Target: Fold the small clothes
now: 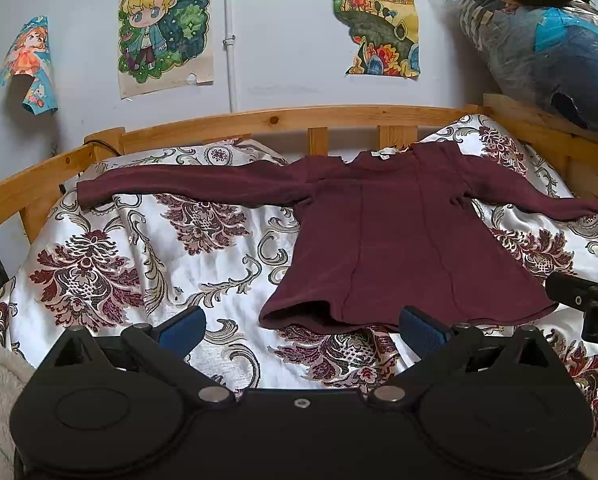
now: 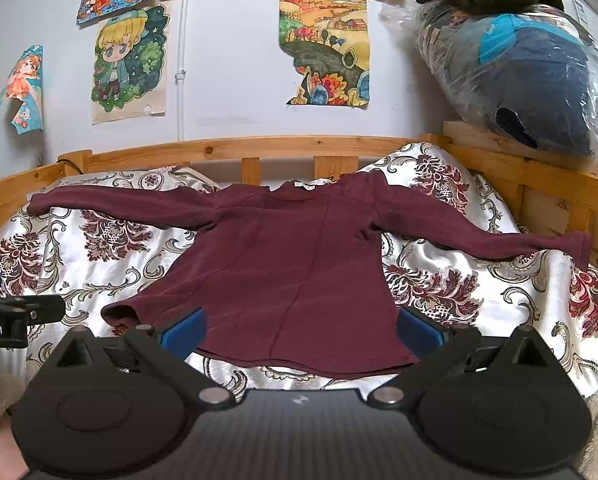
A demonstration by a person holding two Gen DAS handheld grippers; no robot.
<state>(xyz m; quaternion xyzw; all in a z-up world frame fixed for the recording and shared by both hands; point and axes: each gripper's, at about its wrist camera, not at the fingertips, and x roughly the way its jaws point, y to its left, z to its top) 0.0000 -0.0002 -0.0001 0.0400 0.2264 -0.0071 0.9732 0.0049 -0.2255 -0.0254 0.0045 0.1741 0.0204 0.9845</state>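
Maroon long-sleeve top (image 2: pixel 299 264) lies flat on the patterned bedspread (image 2: pixel 459 280), collar toward the wooden bed rail (image 2: pixel 259 146), hem toward you, both sleeves spread out to the sides. Left gripper (image 1: pixel 301 326): claw spread wide, nothing betw. the blue pads (image 1: pixel 183 330), hovering near the hem's left corner. Right gripper (image 2: pixel 301 328): also spread, empty, straddling the hem's mid-to-right stretch.

Handling, as judged: light, soft knit w/ no stiffness, so it'll droop and drag wherever you don't support it. The glossy bedspread looks slick; expect the top to slide rather than pivot. Hem's left corner gapes open, so check you pinch both layers. Best holds: left cuff (image 1: pixel 85 194) or right cuff (image 2: pixel 581 246) for sleeve folds, shoulder seam + hem corner for body folds.
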